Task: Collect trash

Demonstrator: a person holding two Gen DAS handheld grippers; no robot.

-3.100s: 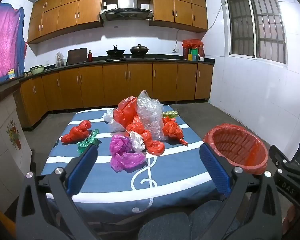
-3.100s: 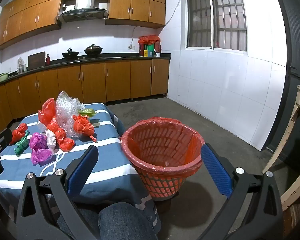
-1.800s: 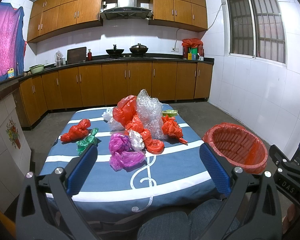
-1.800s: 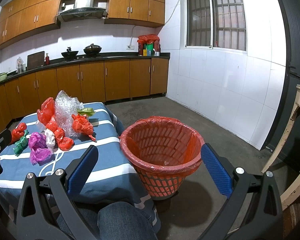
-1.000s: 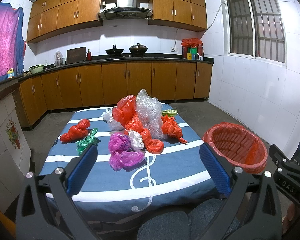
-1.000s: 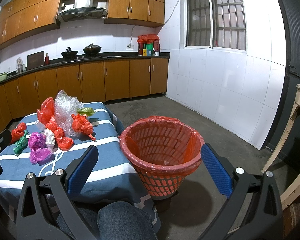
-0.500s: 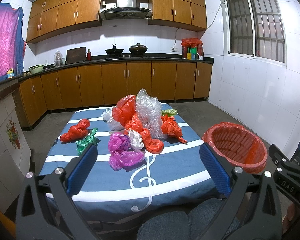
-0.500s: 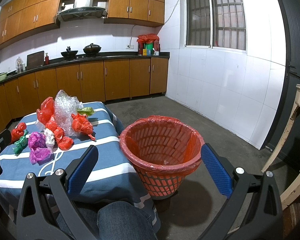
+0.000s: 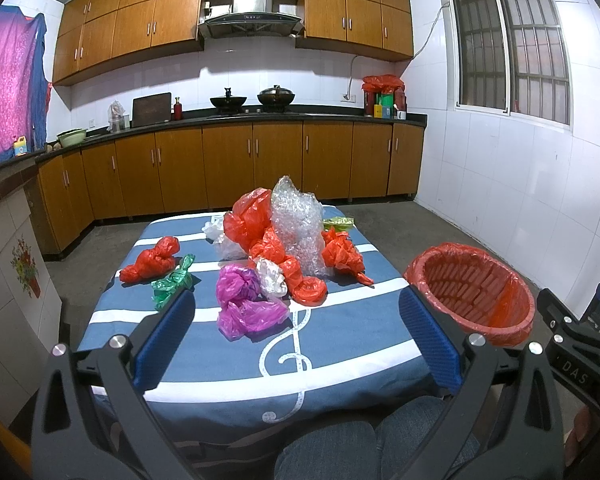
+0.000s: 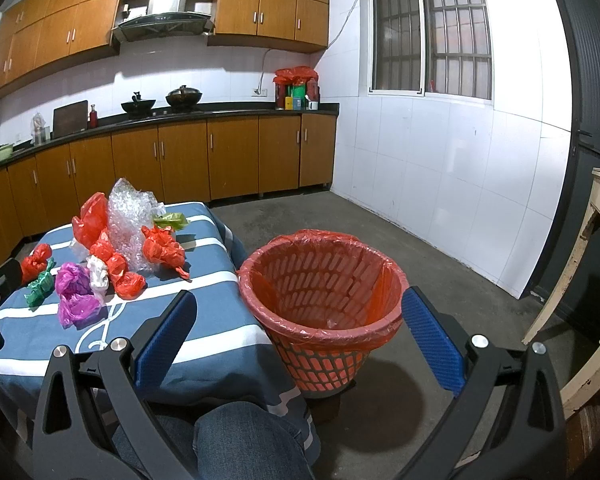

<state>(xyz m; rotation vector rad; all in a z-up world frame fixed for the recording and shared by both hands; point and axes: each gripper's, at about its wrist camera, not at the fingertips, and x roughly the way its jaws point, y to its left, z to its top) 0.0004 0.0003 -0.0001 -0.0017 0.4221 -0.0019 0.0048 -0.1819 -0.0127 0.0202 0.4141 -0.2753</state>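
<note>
The left gripper is held spread before the purple bag. The right gripper, also spread and empty, is held near the lined basket.

Both grippers were held level and pointed forward, empty. The left gripper had its blue-padded fingers spread wide; the right gripper was equally wide apart, beside it.

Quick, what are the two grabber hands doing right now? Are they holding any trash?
Left gripper: open, holding nothing, above the table's near edge.
Right gripper: open, holding nothing, in front of the red basket.
</note>
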